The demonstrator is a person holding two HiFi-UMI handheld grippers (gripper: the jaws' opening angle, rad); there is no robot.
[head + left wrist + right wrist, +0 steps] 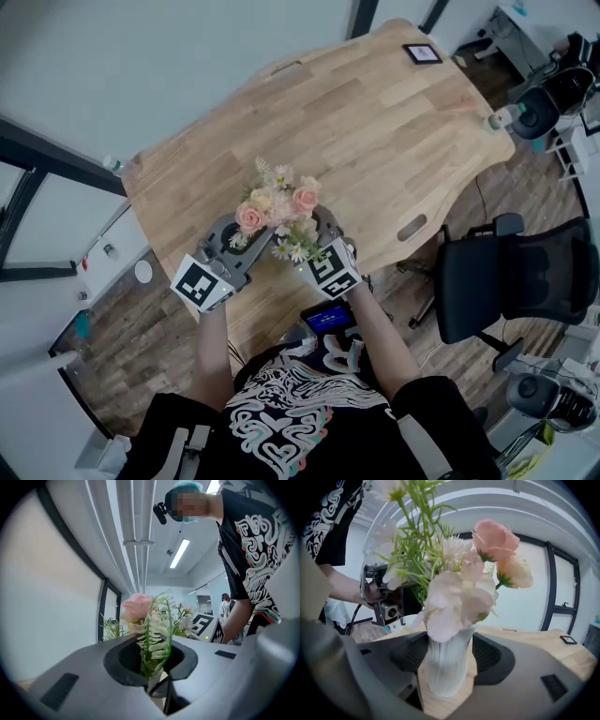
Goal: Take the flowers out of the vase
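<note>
A bouquet of pink and cream flowers [278,214] stands near the front edge of the wooden table [375,122]; it hides the vase in the head view. The right gripper view shows the white ribbed vase [446,672] upright between the jaws of my right gripper [447,667], which press on its sides below the blooms [459,592]. My left gripper [157,667] points level from the other side, its jaws closed on a green-and-white fern-like sprig [157,639] beside a pink rose [138,607]. In the head view the left gripper [246,246] and right gripper [314,242] flank the bouquet.
A small black framed item [422,53] lies at the table's far end and a bottle [500,117] stands at its right edge. A black office chair [511,281] stands to the right of the table. The person's body is close behind the table's front edge.
</note>
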